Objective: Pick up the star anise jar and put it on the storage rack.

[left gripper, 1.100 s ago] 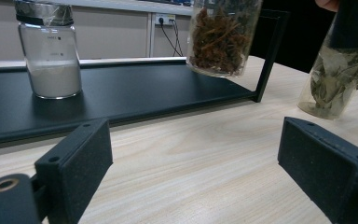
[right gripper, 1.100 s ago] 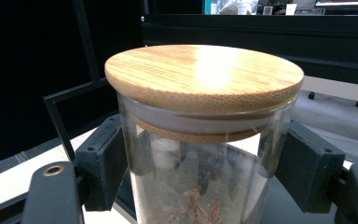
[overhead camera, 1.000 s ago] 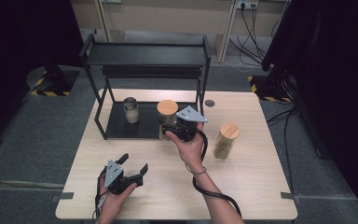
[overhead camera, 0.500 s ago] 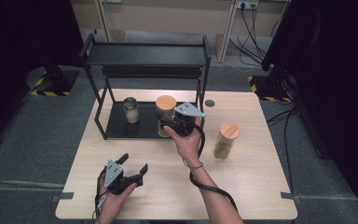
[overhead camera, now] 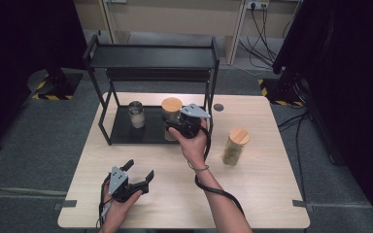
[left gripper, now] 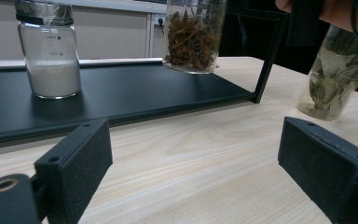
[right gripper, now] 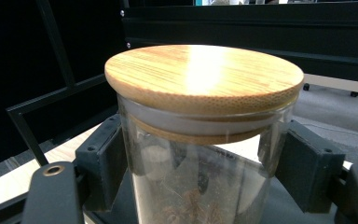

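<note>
My right gripper (overhead camera: 177,127) is shut on a glass jar (overhead camera: 171,112) with a wooden lid, holding brown dried bits. It holds the jar at the front right of the black rack's lower shelf (overhead camera: 121,133). In the right gripper view both pads (right gripper: 103,158) press the jar (right gripper: 200,140) just under its lid. In the left gripper view the jar (left gripper: 193,32) seems to hang slightly above the shelf (left gripper: 121,93). On the shelf's left stands a metal-lidded jar of white powder (overhead camera: 136,114) (left gripper: 51,56). My left gripper (overhead camera: 140,170) (left gripper: 200,158) rests open near the table's front edge.
A second wooden-lidded jar with green leaves (overhead camera: 234,145) (left gripper: 328,74) stands on the table right of the rack. The rack's top shelf (overhead camera: 150,56) overhangs the lower one, with a post (overhead camera: 210,116) at its front right. A small dark disc (overhead camera: 218,107) lies behind.
My right gripper has carried the jar a little farther in toward the rack's lower shelf. The left gripper has stayed put.
</note>
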A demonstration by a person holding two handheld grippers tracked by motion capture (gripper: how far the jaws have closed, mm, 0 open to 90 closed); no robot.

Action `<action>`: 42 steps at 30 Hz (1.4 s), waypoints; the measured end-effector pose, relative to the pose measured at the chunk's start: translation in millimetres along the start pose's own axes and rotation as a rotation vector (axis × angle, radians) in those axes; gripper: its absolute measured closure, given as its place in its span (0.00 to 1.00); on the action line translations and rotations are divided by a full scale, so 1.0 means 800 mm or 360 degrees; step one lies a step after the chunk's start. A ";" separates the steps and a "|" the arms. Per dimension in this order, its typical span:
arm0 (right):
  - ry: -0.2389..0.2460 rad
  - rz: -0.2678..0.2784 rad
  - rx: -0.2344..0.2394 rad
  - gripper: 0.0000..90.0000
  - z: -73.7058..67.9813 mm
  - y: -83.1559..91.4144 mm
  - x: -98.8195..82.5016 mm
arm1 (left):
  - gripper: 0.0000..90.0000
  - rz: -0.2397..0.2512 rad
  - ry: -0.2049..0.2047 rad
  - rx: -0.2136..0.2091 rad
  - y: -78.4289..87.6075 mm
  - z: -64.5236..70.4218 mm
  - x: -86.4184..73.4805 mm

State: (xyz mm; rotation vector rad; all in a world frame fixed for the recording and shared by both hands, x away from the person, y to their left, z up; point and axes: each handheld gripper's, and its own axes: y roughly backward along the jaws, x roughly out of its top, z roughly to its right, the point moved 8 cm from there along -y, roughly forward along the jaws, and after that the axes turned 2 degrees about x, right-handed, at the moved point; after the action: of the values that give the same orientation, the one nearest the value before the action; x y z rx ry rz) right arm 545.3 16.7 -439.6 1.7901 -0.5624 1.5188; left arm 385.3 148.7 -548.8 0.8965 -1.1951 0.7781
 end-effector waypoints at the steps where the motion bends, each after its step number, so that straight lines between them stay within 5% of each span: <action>1: 0.0002 -0.0001 0.0000 0.28 0.000 -0.001 0.000 | 0.11 0.0000 -0.0001 0.0001 0.000 0.000 0.000; 42: -0.0001 -0.0044 -0.0017 0.28 0.001 -0.057 0.022 | 0.10 0.0007 -0.0030 0.0007 0.001 0.002 0.000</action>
State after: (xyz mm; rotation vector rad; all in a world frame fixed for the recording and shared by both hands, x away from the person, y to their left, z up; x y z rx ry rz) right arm 582.2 47.8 -433.5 1.7832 -0.5429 1.4937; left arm 383.7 147.4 -548.5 0.9069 -1.2128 0.7777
